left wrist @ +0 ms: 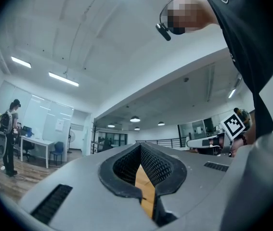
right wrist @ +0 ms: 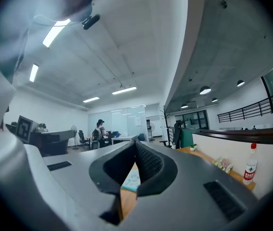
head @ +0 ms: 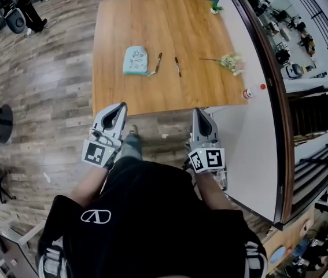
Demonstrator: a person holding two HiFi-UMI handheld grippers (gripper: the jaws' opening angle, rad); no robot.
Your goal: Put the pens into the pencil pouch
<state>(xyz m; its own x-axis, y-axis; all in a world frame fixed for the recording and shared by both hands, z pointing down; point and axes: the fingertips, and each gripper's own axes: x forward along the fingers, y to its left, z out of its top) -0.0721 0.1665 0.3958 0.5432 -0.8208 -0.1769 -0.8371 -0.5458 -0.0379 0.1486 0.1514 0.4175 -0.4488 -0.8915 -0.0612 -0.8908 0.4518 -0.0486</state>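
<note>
In the head view, nothing of the job is done yet. The teal pencil pouch [head: 135,61] lies flat on the wooden table [head: 169,94] in the upper middle of the frame. Both pens are outside it. One dark pen [head: 158,61] sits just right of the pouch, and a second dark pen [head: 177,66] lies a little further right, apart from the first. Whether the pouch is zipped or open, I cannot tell from here. My left gripper [head: 119,108] and right gripper [head: 199,114] hang in the lower middle of the frame, short of the table's near edge and well apart from the pens. A sprig of flowers [head: 229,62] lies at the table's right side, and a small red-capped bottle [head: 253,91] stands on the white ledge beyond it.

In the left gripper view, my jaws are pressed together with nothing between them. Only a sliver of the wooden tabletop shows through the notch behind the tips, low in the frame.

In the right gripper view, my jaws are likewise closed and empty. Through their notch, at lower centre, I see a patch of the pouch on the wood.

So, as I judge it, everything is left: reach the table, open the jaws, lift each pen in turn and get both into the pouch.
</note>
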